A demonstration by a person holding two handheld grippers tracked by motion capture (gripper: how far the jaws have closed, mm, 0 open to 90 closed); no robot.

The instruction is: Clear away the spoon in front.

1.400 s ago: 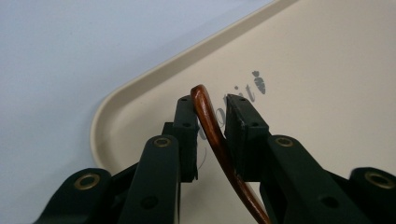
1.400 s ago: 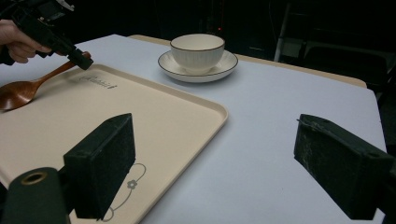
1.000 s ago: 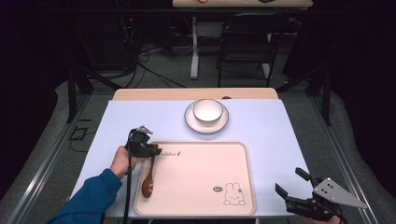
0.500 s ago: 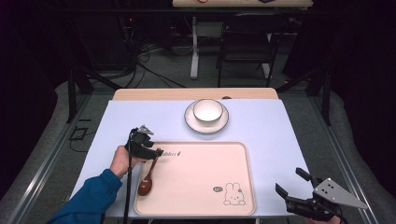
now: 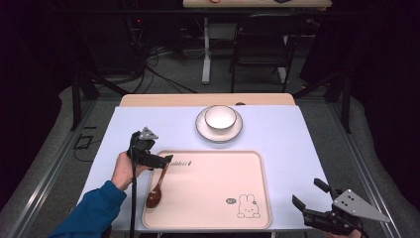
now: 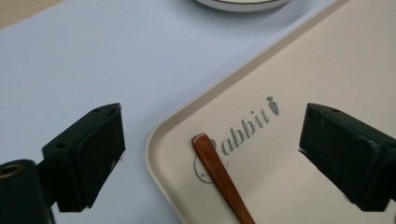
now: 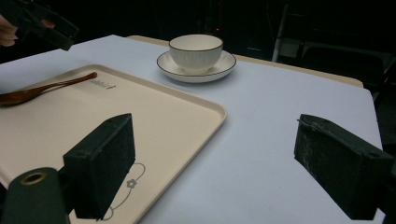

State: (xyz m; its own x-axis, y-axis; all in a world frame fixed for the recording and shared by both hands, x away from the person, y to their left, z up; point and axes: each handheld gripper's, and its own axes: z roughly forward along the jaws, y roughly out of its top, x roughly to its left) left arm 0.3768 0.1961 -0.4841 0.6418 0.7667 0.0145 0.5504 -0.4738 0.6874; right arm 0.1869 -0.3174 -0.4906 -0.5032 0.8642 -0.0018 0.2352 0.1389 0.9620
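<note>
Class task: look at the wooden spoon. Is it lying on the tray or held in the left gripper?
Lying on the tray. The spoon rests flat along its left side; the left gripper, jaws just opened, stands above the handle without touching.

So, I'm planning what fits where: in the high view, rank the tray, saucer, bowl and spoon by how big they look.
Largest to smallest:
1. Tray, by far the largest.
2. Saucer, though the spoon spans a similar length and is far narrower, so these two are close.
3. Spoon.
4. Bowl, which sits within the saucer's rim.

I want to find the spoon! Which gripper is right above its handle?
The left gripper, open over the wooden spoon on the tray; the right gripper sits far off.
</note>
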